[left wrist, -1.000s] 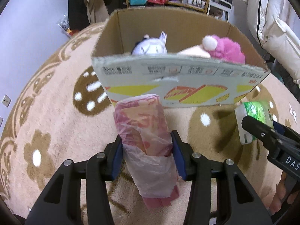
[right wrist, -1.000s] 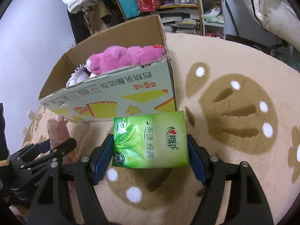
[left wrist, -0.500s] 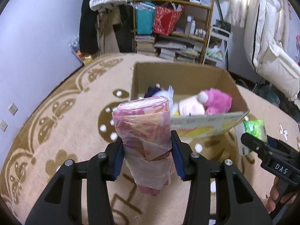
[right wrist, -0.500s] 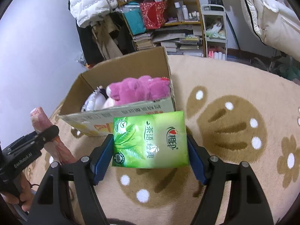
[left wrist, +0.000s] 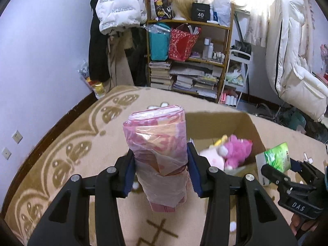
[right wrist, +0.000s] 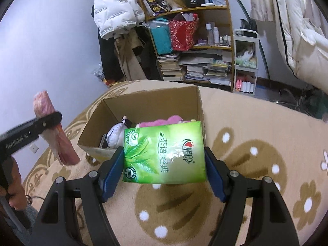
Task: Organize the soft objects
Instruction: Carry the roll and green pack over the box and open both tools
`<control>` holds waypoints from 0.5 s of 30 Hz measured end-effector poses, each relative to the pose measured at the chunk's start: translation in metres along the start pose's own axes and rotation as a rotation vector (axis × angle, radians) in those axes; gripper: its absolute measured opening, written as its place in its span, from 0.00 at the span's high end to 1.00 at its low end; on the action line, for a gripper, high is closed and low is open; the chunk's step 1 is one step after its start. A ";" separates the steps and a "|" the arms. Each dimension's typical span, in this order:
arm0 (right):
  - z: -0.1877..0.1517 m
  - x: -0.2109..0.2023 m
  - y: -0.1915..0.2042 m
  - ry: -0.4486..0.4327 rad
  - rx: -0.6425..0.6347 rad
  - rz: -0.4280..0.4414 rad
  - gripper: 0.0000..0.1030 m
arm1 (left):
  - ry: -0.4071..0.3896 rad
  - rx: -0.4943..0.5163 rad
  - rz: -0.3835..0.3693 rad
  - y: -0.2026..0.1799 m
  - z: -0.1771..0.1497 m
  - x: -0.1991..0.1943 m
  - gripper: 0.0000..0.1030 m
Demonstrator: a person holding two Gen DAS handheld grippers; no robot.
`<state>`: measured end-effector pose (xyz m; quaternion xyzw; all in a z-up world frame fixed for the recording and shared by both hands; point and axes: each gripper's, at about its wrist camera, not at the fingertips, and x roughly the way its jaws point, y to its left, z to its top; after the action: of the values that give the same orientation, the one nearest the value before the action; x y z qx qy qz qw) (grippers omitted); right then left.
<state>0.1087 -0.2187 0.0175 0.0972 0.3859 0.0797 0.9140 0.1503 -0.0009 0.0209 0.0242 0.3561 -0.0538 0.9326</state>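
My left gripper [left wrist: 160, 170] is shut on a pink roll wrapped in thin plastic [left wrist: 157, 143], held upright above the rug. My right gripper [right wrist: 164, 170] is shut on a green tissue pack [right wrist: 164, 153], its blue pads pressing both short sides. An open cardboard box [right wrist: 147, 102] stands on the rug just beyond both. Inside it lie a pink plush toy [left wrist: 237, 149] and a white-purple plush [right wrist: 115, 132]. From the right wrist view the pink roll [right wrist: 53, 135] hangs at the left; from the left wrist view the tissue pack [left wrist: 276, 157] is at the right.
A beige patterned rug [right wrist: 256, 143] covers the floor. Behind it stand a cluttered wooden shelf [left wrist: 188, 61] with books and bags, hanging coats [left wrist: 119, 10], and a white quilt [left wrist: 291, 61] at the right. A hand [right wrist: 14, 192] holds the left gripper's handle.
Both grippers have risen with their loads. The box, earlier seen from its front wall, now lies lower in view with its inside showing.
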 end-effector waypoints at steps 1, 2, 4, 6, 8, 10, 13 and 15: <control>0.003 0.002 0.000 -0.001 -0.003 0.001 0.24 | -0.006 0.000 0.000 0.002 0.006 0.001 0.58; 0.007 0.004 0.000 -0.004 -0.005 0.001 0.24 | -0.011 -0.003 -0.002 0.003 0.011 0.003 0.58; 0.014 0.008 -0.001 -0.009 -0.006 -0.001 0.24 | -0.025 -0.008 -0.007 0.005 0.022 0.006 0.58; 0.021 0.012 -0.001 -0.015 -0.005 0.001 0.24 | -0.038 -0.002 -0.006 0.005 0.033 0.011 0.58; 0.029 0.018 -0.001 -0.021 -0.001 0.005 0.24 | -0.049 0.002 -0.007 0.003 0.041 0.015 0.58; 0.035 0.024 0.000 -0.021 -0.001 0.010 0.24 | -0.053 -0.002 -0.013 0.002 0.050 0.022 0.57; 0.044 0.034 0.002 -0.011 -0.003 0.018 0.24 | -0.041 -0.012 -0.047 -0.002 0.059 0.035 0.57; 0.049 0.041 0.003 -0.007 -0.008 0.019 0.24 | -0.020 -0.018 -0.096 -0.006 0.062 0.047 0.57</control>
<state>0.1723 -0.2123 0.0230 0.0974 0.3814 0.0896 0.9149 0.2253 -0.0162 0.0361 -0.0021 0.3478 -0.0954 0.9327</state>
